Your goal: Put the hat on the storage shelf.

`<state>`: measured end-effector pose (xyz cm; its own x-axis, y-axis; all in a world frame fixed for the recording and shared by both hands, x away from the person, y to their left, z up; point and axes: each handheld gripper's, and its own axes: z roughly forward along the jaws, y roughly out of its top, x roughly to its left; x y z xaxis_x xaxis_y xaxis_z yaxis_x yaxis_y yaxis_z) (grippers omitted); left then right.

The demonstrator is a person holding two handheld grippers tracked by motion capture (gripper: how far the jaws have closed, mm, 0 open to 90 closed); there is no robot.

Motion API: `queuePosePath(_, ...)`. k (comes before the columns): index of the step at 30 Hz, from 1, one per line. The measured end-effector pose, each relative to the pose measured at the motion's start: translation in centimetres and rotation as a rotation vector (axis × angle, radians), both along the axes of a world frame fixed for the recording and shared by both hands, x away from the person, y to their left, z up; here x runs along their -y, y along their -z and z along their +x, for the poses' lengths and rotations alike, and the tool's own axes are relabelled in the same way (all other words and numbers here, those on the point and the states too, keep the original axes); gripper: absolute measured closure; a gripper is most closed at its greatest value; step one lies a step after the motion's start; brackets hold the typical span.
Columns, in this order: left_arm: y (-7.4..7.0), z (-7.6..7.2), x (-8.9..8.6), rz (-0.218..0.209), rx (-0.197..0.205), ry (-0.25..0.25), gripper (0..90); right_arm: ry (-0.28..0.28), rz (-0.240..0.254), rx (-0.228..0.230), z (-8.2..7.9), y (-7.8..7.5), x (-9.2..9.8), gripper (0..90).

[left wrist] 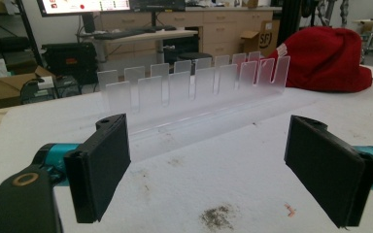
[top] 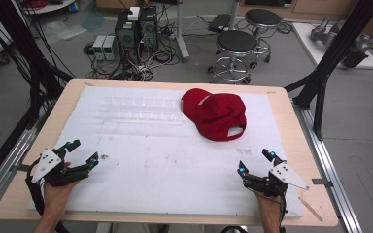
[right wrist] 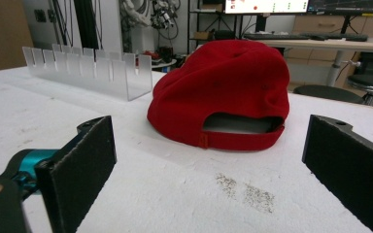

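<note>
A red cap (top: 216, 114) lies on the white foam sheet (top: 165, 160), right of the middle and toward the back; its rear strap opening faces the right gripper view (right wrist: 223, 104). A clear slotted acrylic rack (top: 143, 110) stands to the cap's left, seen end-on in the left gripper view (left wrist: 194, 87). My left gripper (top: 82, 151) rests open near the front left corner, nothing between its pads (left wrist: 102, 165). My right gripper (top: 256, 161) sits open at the front right, some way short of the cap, its pads (right wrist: 82, 165) empty.
The foam sheet covers a wooden table (top: 298, 126). Dark smudges mark the foam in front of each gripper (right wrist: 245, 191). Beyond the table are black frame posts (top: 330, 53), stools (top: 235, 51) and computer boxes with cables (top: 136, 34).
</note>
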<state>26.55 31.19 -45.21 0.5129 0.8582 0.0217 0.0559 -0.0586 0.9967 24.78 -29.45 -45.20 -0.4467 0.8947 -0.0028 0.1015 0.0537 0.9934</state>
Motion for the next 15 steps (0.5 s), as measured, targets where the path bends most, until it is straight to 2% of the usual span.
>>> queuePosePath(4,0.02,0.01,-0.11,-0.013,-0.001,-0.004,16.9,-0.001,0.013,0.005,-0.03,0.02,0.10,4.2)
queuePosePath(11,0.02,-0.01,-0.10,-0.007,0.002,-0.001,16.9,-0.002,0.015,0.024,-0.16,0.06,0.20,4.1)
queuePosePath(15,0.02,-0.01,-0.15,-0.010,0.002,-0.003,16.9,-0.003,0.024,0.016,-0.17,0.05,0.21,4.1)
